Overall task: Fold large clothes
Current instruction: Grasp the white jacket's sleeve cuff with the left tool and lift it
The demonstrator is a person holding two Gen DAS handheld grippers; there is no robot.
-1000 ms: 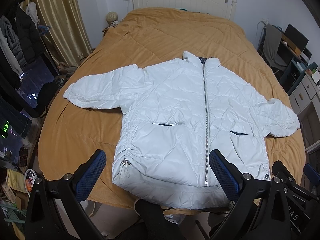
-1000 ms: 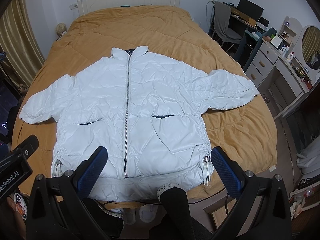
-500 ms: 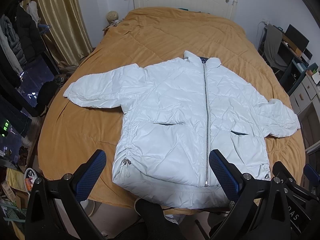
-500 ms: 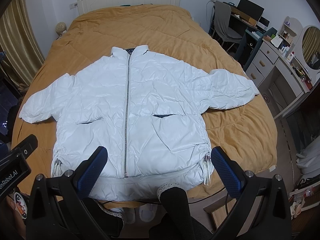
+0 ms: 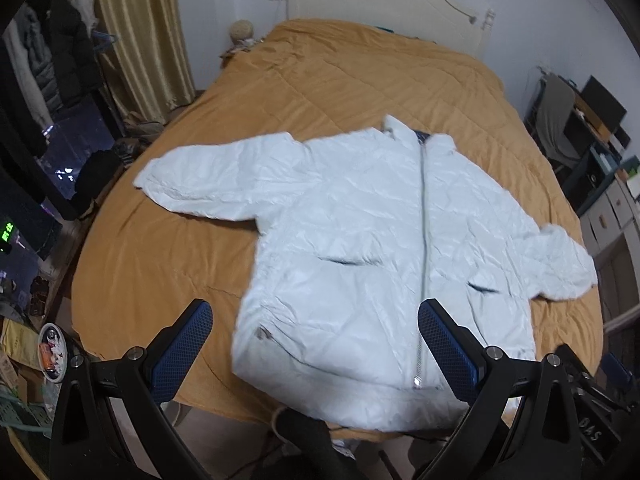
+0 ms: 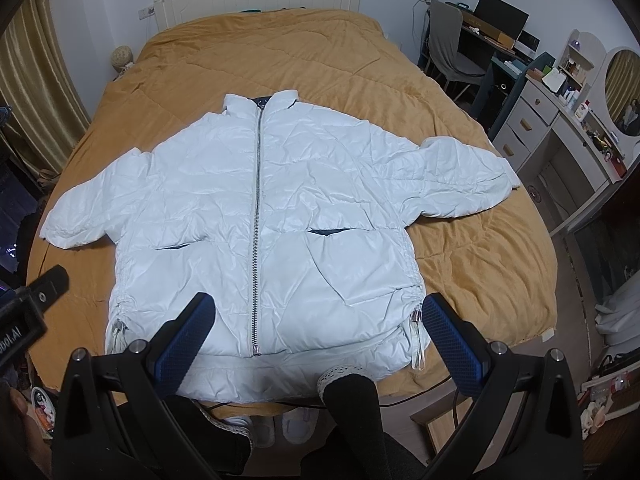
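Blue-padded and spread wide, holding nothing, the left claw point(image 5: 314, 354) and right claw point(image 6: 316, 346) hover above the near hem of the white puffer jacket point(image 6: 264, 216). It lies flat, zipped, on the orange bed point(image 6: 460, 92), collar far; each sleeve stretches sideways, nearer its own claw.

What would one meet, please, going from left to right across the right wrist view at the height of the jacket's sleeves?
Gold curtain → jacket's left-hand sleeve → zipper → right-hand sleeve → bare orange bedspread → white dresser.
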